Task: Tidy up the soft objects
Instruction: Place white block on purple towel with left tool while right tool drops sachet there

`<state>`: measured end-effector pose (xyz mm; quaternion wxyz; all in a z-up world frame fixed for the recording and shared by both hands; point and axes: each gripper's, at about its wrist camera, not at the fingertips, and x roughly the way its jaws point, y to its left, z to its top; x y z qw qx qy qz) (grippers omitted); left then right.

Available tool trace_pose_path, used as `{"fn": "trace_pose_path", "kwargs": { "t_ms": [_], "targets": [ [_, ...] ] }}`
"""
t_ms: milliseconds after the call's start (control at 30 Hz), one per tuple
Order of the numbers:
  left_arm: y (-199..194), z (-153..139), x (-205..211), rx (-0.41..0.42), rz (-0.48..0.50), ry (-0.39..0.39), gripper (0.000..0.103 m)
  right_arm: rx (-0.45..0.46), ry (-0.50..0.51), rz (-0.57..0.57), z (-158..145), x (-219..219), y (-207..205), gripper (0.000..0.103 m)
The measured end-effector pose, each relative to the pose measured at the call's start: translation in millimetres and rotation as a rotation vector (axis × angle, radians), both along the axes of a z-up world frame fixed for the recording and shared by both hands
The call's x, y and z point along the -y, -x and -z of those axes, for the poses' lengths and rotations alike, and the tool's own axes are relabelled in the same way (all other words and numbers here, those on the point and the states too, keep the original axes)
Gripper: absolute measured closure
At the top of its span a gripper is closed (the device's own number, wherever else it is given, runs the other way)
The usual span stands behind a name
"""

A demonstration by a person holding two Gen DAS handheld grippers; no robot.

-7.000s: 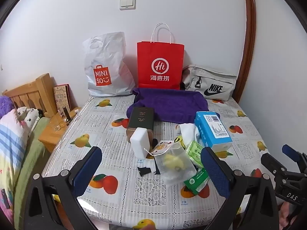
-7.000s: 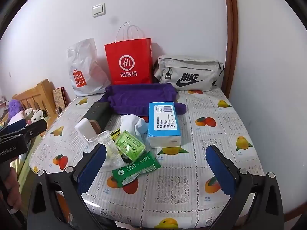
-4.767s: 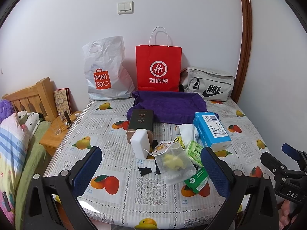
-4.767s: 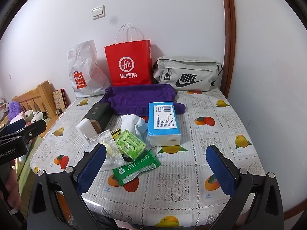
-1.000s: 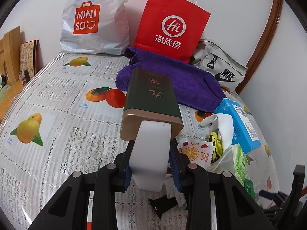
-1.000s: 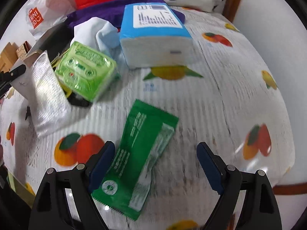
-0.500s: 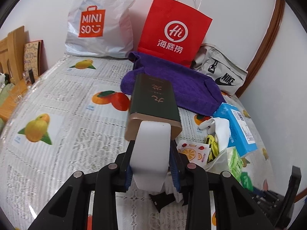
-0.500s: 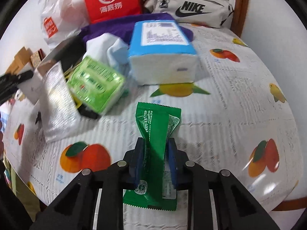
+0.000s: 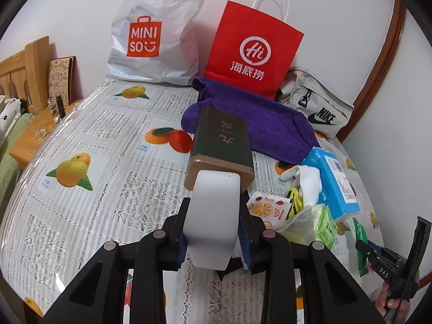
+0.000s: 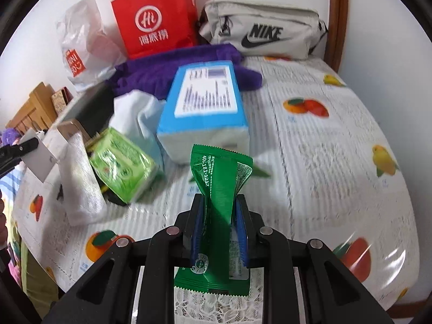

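Sachet-clamping right gripper holds the green sachet lengthwise beyond its fingers, while the left gripper grips 1 white sponge block upright

Green packet lower part behind jaws; tablecloth blurred.

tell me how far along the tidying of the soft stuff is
Nothing looks put away yet. In hand: the left gripper clamps a white sponge block, the right gripper a green packet. Left on the table: blue tissue pack, light green pack, purple towel.
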<state>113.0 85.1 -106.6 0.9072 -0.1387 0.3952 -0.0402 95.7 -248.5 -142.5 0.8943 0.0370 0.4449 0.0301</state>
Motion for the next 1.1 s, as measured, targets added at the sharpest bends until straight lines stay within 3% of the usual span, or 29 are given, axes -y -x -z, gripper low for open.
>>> {"fn": "trace_pose_path", "kwargs": {
  "t_ms": [500, 1100],
  "targets": [
    [-40, -44, 11, 0.041, -0.02, -0.071, 0.073, 0.114, -0.024, -0.063, -58, 5, -50, 0.08],
    [-135, -53, 15, 0.007, -0.013, -0.096, 0.073, 0.154, -0.008, -0.128, -84, -20, -155, 0.08]
  ]
}}
